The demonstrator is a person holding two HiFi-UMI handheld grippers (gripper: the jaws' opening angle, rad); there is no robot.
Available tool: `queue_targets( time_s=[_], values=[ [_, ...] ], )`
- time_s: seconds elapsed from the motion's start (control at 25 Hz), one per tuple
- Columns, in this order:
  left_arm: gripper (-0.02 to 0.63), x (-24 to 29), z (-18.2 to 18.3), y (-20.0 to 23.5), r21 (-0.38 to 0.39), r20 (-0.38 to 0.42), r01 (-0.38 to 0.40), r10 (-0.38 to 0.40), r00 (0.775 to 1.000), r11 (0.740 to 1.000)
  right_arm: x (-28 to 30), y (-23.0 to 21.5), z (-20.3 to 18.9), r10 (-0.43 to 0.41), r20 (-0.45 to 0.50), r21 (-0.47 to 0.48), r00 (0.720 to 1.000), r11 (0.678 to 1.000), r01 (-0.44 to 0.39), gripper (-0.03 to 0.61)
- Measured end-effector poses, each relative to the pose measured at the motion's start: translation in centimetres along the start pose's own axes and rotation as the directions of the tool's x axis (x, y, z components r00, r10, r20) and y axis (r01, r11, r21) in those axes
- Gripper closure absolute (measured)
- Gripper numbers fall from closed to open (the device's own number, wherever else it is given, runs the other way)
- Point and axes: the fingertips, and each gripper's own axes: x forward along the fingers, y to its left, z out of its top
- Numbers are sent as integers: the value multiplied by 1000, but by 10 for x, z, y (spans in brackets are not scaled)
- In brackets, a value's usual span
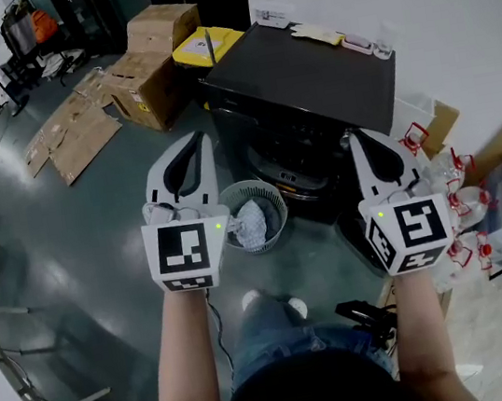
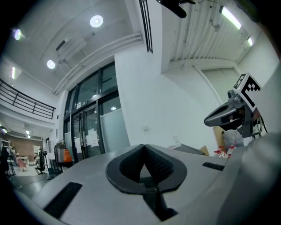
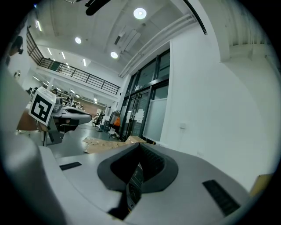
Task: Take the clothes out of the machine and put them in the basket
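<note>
In the head view a black washing machine point(image 1: 308, 82) stands against the white wall, its round front opening point(image 1: 287, 156) dark, so I cannot see inside it. A round grey mesh basket point(image 1: 275, 202) sits on the floor in front of it with a pale cloth point(image 1: 251, 223) inside. Both grippers are held up level, well above the basket. My left gripper point(image 1: 195, 142) is shut and empty; its jaws meet tip to tip point(image 2: 143, 147). My right gripper point(image 1: 360, 138) hangs over the machine's right front and is also shut with nothing in it point(image 3: 139, 147).
Cardboard boxes point(image 1: 150, 69) and flattened cardboard point(image 1: 71, 138) lie on the grey floor to the left. A yellow bin point(image 1: 208, 46) stands behind the machine. Clear bags and red-handled items point(image 1: 463, 199) crowd the right side. The person's feet point(image 1: 269, 303) stand just before the basket.
</note>
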Motion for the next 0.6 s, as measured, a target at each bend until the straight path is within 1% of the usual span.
queue_targets(
  time_s=[0.24, 0.6],
  values=[
    [611, 0, 2, 0, 3, -1, -16, 16, 1000, 1000, -1, -5, 5, -3, 16, -14, 1000, 1000, 3, 580],
    [611, 4, 7, 1, 10, 1, -35, 35, 999, 999, 4, -14, 6, -15, 13, -16, 1000, 1000, 15, 580]
  ],
)
